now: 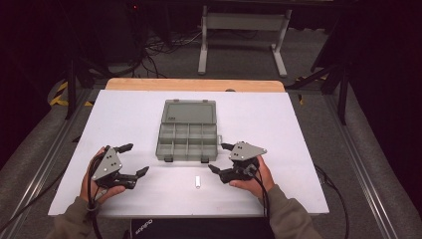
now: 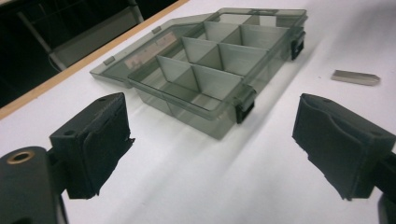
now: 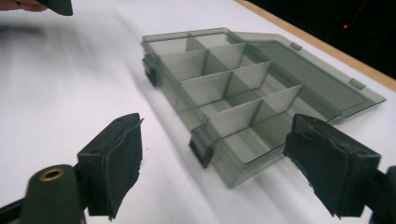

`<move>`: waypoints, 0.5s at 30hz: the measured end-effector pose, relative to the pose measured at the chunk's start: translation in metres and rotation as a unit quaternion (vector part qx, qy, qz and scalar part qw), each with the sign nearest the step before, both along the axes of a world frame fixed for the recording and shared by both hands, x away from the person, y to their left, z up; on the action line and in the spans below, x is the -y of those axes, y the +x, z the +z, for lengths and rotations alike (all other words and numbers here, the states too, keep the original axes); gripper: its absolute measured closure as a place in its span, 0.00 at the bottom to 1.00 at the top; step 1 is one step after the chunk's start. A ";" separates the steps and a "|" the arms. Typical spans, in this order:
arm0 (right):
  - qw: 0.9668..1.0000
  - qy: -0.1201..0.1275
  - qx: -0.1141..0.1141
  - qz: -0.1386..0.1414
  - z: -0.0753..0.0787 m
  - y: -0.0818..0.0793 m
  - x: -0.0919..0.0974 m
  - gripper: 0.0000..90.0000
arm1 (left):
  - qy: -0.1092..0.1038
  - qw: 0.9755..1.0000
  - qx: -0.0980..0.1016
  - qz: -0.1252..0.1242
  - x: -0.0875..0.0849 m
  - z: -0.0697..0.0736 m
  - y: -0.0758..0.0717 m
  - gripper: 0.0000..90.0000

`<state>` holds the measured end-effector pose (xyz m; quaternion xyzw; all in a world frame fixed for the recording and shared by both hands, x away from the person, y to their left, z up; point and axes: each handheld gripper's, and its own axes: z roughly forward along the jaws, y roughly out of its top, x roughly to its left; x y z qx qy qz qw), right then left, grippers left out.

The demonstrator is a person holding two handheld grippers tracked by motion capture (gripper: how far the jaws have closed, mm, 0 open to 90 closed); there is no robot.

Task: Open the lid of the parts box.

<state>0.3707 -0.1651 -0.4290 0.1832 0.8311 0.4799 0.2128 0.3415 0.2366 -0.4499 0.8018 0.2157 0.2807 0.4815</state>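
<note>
Our left tool (image 2: 212, 140) stands wide open before the open compartment box (image 2: 210, 70); a small metal piece (image 2: 356, 77) lies on the white counter (image 2: 187, 186).

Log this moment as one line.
left gripper: open, empty | right gripper: open, empty | organizer box: lid open, compartments empty | small white piece: on table, between grippers
</note>
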 end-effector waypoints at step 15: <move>0.995 -0.044 -0.053 0.070 -0.026 -0.008 -0.022 0.22 | 0.007 0.999 -0.030 -0.021 -0.002 -0.018 -0.024 0.08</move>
